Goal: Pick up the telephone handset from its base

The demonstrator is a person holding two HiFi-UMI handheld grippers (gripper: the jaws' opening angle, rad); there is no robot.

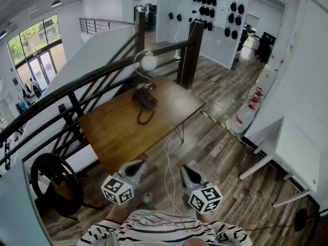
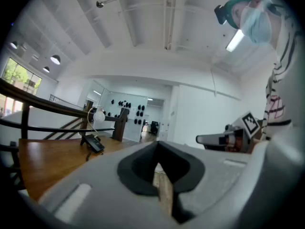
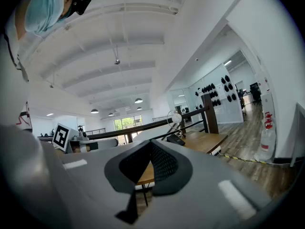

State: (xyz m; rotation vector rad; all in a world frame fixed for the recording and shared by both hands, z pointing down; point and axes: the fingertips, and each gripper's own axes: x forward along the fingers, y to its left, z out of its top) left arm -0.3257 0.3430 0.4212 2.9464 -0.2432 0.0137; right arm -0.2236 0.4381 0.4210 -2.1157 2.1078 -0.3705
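Left gripper [image 1: 138, 165] and right gripper [image 1: 186, 170] point level, jaws closed together, empty.

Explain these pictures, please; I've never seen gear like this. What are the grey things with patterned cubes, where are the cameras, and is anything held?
A person holds a grey two-fingered tool in each hand: the left gripper and right gripper. One picture comes from a camera on the head, looking down; the others from a camera riding on each gripper. Ahead stands a brown wooden table bearing a black desk telephone and a white globe lamp. Both grippers' fingers are shut, holding nothing.
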